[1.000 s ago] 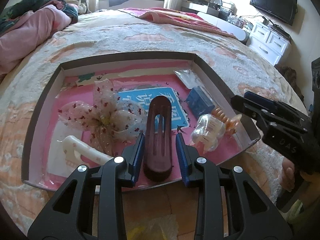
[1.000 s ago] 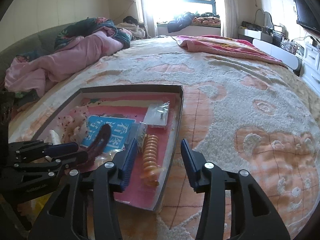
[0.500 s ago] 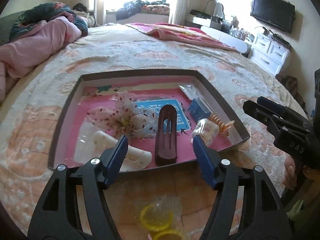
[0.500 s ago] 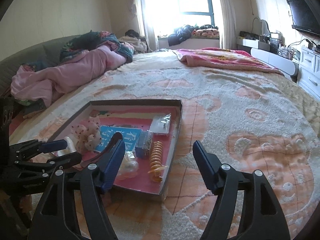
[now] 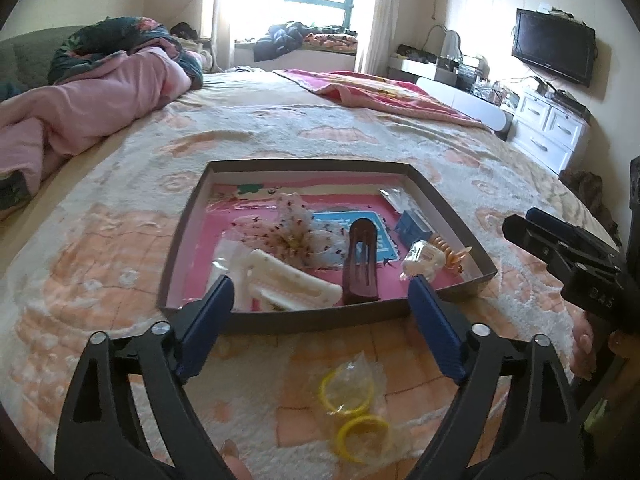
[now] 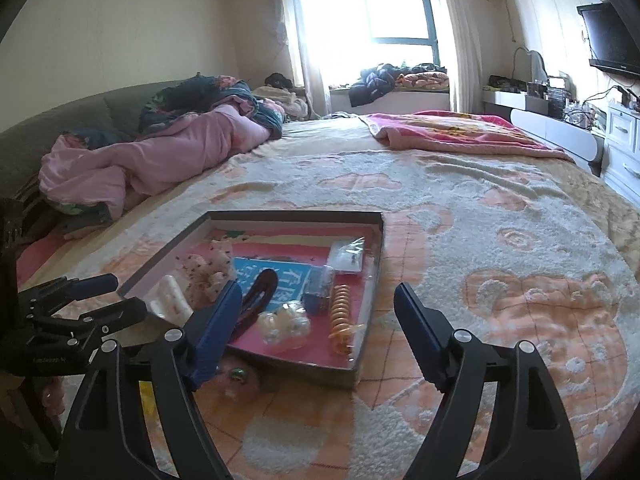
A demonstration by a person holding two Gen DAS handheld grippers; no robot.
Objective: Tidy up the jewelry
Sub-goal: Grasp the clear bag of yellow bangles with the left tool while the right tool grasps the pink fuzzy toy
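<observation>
**Both grippers wide and empty above the near edge of the jewelry tray**

While the shallow brown tray [image 5: 280,322] lies on the patterned bedspread [image 5: 120,240] near the bed's front edge, the left gripper [image 5: 320,308] hangs over the tray's near wall with its blue pads far apart; its jaws have just been opening and nothing is between them. The right gripper [image 6: 318,312] stands at the tray's near right corner, its jaws likewise just opened wide and holding nothing.

Inside the tray, the dark brown hair clip [image 5: 360,264] lies lengthwise against the near wall, about midway along it. To its left, toward the near left corner, rests the white hair clip [image 5: 288,284], and behind both sits a sheer spotted bow [image 5: 296,232] on the pink lining. A blue printed card [image 5: 380,240] lies under the brown clip's far end. Along the right wall lie a small blue box [image 5: 412,226], a clear plastic packet [image 5: 394,196] toward the far right corner, a pale bead bracelet [image 5: 424,260] and an orange spiral clip [image 5: 452,252] near the near right corner.

Outside the tray, on the bedspread just before its near wall, a clear bag with yellow rings [image 5: 356,412] lies between the left gripper's arms. The person's fingers [image 5: 582,346] show under the right gripper at the right edge of the left wrist view.
</observation>
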